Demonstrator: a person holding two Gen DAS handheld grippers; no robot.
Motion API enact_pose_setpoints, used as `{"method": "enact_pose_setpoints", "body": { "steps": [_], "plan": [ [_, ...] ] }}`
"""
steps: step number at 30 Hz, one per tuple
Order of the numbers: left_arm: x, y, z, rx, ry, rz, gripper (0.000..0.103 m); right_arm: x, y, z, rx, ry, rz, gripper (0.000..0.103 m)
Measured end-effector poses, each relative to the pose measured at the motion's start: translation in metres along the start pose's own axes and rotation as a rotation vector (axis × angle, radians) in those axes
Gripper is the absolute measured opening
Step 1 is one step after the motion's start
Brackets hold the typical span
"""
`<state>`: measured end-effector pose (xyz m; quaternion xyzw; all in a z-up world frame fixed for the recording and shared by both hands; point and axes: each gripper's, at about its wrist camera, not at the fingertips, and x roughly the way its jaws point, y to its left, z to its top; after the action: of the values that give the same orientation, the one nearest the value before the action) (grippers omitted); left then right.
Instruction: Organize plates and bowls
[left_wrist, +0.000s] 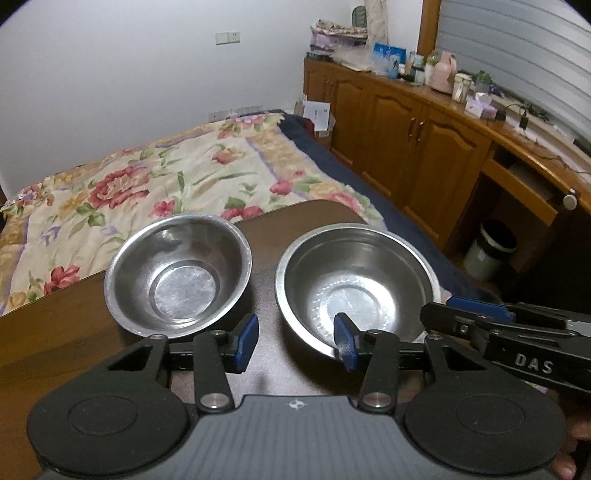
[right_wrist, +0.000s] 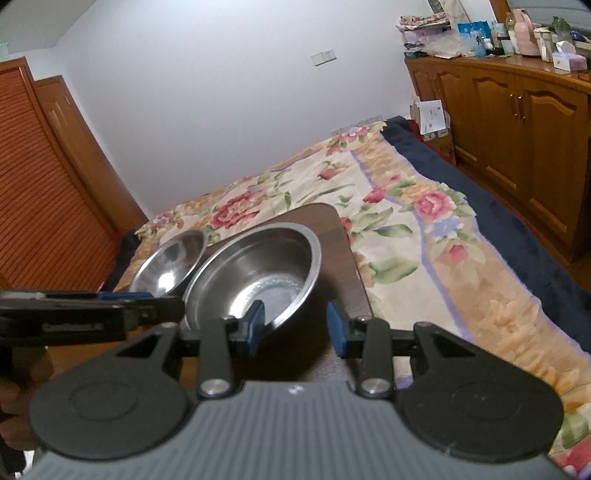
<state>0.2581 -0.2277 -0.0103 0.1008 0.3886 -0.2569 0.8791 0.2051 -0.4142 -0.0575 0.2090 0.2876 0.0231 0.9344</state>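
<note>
Two empty steel bowls stand side by side on a dark wooden table (left_wrist: 266, 288). The smaller bowl (left_wrist: 179, 275) is on the left and the larger bowl (left_wrist: 356, 291) on the right. My left gripper (left_wrist: 297, 338) is open and empty just in front of the gap between them, its right finger (left_wrist: 345, 341) at the larger bowl's near rim. In the right wrist view my right gripper (right_wrist: 295, 328) is open, with its left finger (right_wrist: 255, 326) inside the larger bowl (right_wrist: 255, 280) and its right finger outside the rim. The smaller bowl (right_wrist: 170, 267) sits behind to the left.
A bed with a floral cover (left_wrist: 147, 184) lies beyond the table's far edge. Wooden cabinets (left_wrist: 406, 136) with clutter on top line the right wall. A bin (left_wrist: 487, 251) stands under the desk. The table's rounded corner (right_wrist: 332, 221) is just right of the larger bowl.
</note>
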Motion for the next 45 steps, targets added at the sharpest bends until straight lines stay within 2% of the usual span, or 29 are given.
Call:
{"method": "enact_pose_setpoints", "body": {
  "steps": [4,7,8,17,21,24,30,38,45],
  "plan": [
    [0.007,0.001,0.001,-0.008,0.019,-0.007,0.045,0.003,0.002,0.001,-0.003,0.008,0.004,0.038],
    [0.012,0.003,0.001,-0.020,0.031,-0.004,0.043,0.006,0.003,0.001,0.005,0.023,0.017,0.032],
    [0.013,0.004,0.001,-0.022,0.034,-0.003,0.041,0.007,0.005,0.000,0.001,0.026,0.017,0.029],
    [0.018,0.012,0.001,-0.023,0.055,0.017,0.028,0.009,0.006,-0.002,-0.004,0.025,0.037,0.022],
    [0.019,0.015,0.001,-0.021,0.074,0.010,0.015,0.009,0.005,-0.004,0.001,0.022,0.059,0.017],
    [0.015,0.018,-0.001,-0.021,0.076,-0.011,0.014,0.006,0.005,-0.006,0.012,0.009,0.066,0.015],
    [-0.017,0.017,0.004,-0.010,0.015,-0.024,0.013,-0.001,0.007,-0.003,0.028,0.002,0.079,0.013],
    [-0.063,0.022,0.008,0.009,-0.082,-0.058,0.013,-0.024,0.016,0.010,0.046,-0.070,0.126,0.013],
    [-0.092,0.029,0.004,0.004,-0.139,-0.057,0.013,-0.034,0.036,0.016,-0.018,-0.091,0.133,0.013]
  ]
}}
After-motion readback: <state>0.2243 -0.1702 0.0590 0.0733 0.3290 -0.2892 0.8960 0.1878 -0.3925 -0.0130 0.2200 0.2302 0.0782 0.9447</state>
